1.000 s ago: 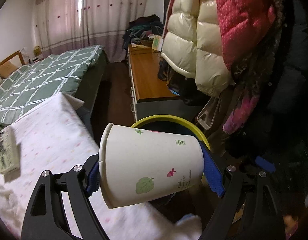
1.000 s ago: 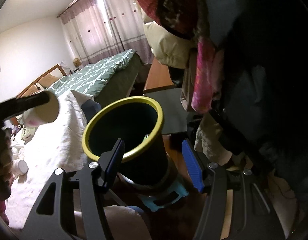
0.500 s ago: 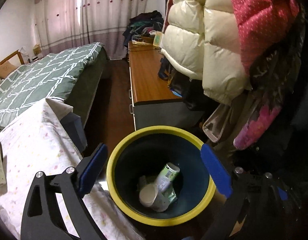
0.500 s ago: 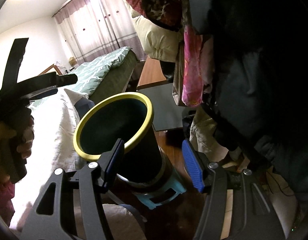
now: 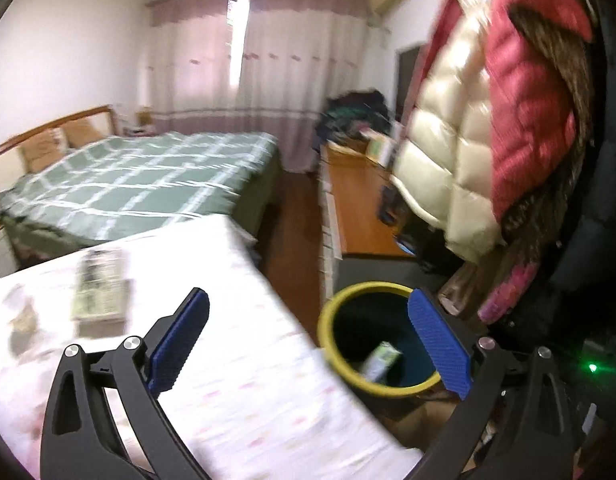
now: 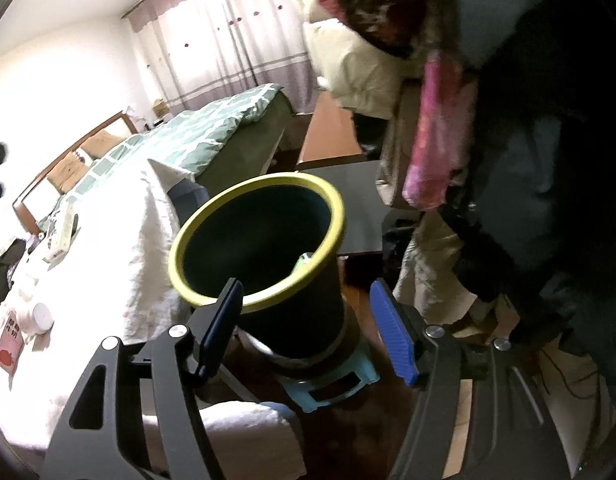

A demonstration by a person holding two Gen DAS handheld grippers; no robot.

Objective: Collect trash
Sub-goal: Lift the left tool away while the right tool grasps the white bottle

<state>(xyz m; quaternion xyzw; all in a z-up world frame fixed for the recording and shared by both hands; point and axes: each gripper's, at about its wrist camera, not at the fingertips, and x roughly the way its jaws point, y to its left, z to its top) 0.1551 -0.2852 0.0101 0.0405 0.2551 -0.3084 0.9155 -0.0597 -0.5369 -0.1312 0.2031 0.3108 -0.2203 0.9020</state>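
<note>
A dark trash bin with a yellow rim (image 5: 332, 316) stands beside the white-covered table (image 5: 236, 380); a green-and-white carton (image 5: 380, 360) lies inside it. My left gripper (image 5: 308, 344) is open and empty, raised above the table edge, with the bin behind its right finger. In the right wrist view the same bin (image 6: 292, 316) is tilted towards me on a light blue stool (image 6: 336, 388). My right gripper (image 6: 312, 332) is open, its jaws either side of the bin's lower wall, not touching it. A flat printed box (image 5: 100, 284) lies on the table.
Hanging coats (image 5: 488, 120) crowd the right side above the bin. A wooden cabinet (image 5: 356, 216) and a green-quilted bed (image 5: 140, 184) stand behind. A small white bottle (image 6: 40, 316) and a red-printed card (image 6: 8, 348) lie on the table in the right wrist view.
My left gripper let the paper cup fall into the bin, then swung up and left over the table. The right gripper stayed open at the bin.
</note>
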